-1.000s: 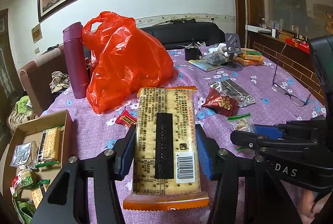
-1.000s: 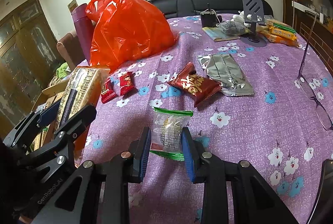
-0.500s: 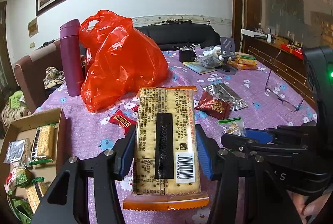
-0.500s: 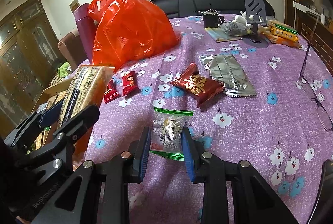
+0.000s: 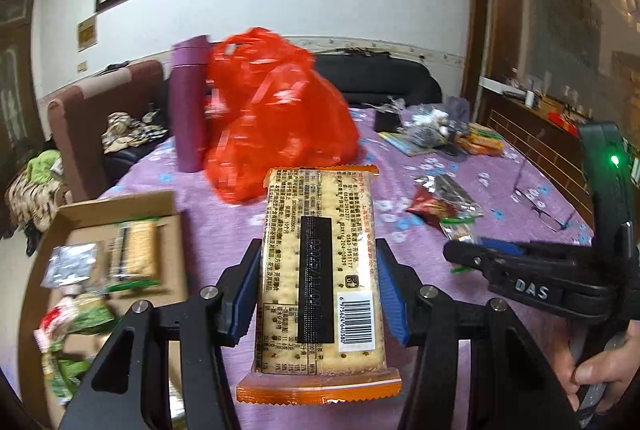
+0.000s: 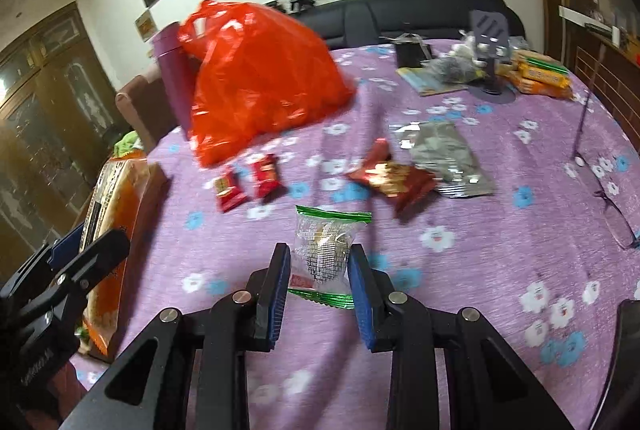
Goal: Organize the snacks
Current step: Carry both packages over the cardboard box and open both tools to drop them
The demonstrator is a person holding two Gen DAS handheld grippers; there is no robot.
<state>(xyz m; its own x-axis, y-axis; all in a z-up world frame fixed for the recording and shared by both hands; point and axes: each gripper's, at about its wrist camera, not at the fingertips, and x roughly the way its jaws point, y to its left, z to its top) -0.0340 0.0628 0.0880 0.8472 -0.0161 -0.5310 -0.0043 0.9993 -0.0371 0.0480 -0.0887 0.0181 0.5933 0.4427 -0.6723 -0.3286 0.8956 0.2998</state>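
Observation:
My left gripper [image 5: 318,290] is shut on a long cracker pack [image 5: 320,266] with orange ends, held lengthwise above the purple flowered tablecloth [image 5: 224,226]. A cardboard box [image 5: 116,206] with several snack packs sits down to its left. My right gripper [image 6: 320,270] is shut on a small clear green-edged snack packet [image 6: 326,246]. Beyond it lie two small red packets [image 6: 248,182], a dark red bag [image 6: 394,178] and a silver pouch [image 6: 444,158]. The left gripper with its cracker pack [image 6: 112,222] shows at the left of the right wrist view.
A big orange plastic bag [image 5: 276,126] and a purple flask [image 5: 188,106] stand at the back left. Glasses [image 6: 612,198] lie at the right edge. A phone stand [image 6: 490,42], more packets and a dark sofa are at the far end. A hand [image 5: 600,378] grips the right tool.
The left gripper has swung leftward with the cracker pack, so the box has come further into its view. The right gripper has stayed put on its packet.

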